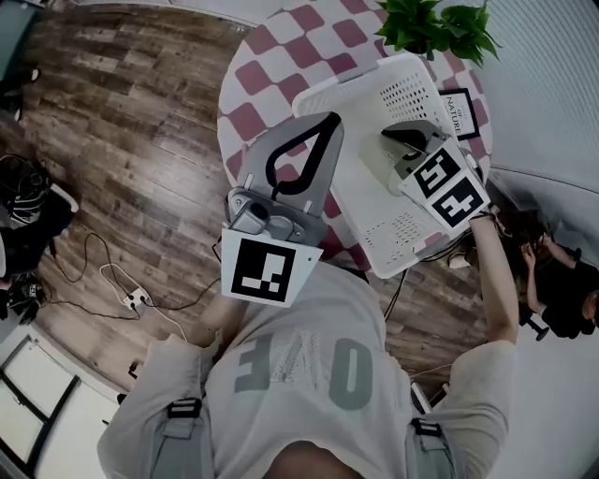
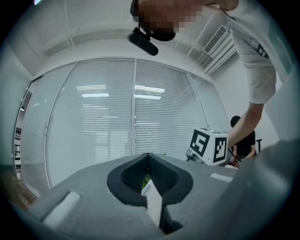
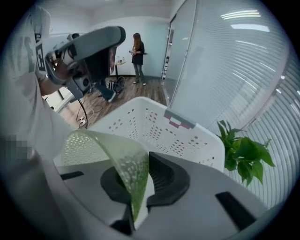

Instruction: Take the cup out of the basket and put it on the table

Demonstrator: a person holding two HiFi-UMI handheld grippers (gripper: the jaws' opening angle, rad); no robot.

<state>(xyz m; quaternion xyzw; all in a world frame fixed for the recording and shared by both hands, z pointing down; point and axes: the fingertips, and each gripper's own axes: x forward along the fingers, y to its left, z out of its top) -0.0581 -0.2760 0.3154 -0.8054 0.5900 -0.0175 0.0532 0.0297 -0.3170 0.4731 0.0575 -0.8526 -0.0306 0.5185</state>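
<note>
A white perforated basket [image 1: 412,89] stands on the round checkered table [image 1: 271,56]. My left gripper [image 1: 328,120] reaches in level from the left and is shut on the basket's near-left rim; a white perforated strip of the basket [image 2: 153,202] shows clamped between its jaws [image 2: 149,187]. My right gripper [image 1: 401,140] points steeply down over the basket's inside. It is shut on the wall of a pale green translucent cup [image 3: 119,157], which hangs above the basket [image 3: 154,126]. In the head view the cup [image 1: 376,166] shows as a pale shape under that gripper.
A green potted plant [image 1: 435,26] stands at the table's far edge, behind the basket, beside a framed sign [image 1: 460,110]. Cables and a power strip [image 1: 136,299] lie on the wooden floor at left. A person [image 3: 138,56] stands far across the room.
</note>
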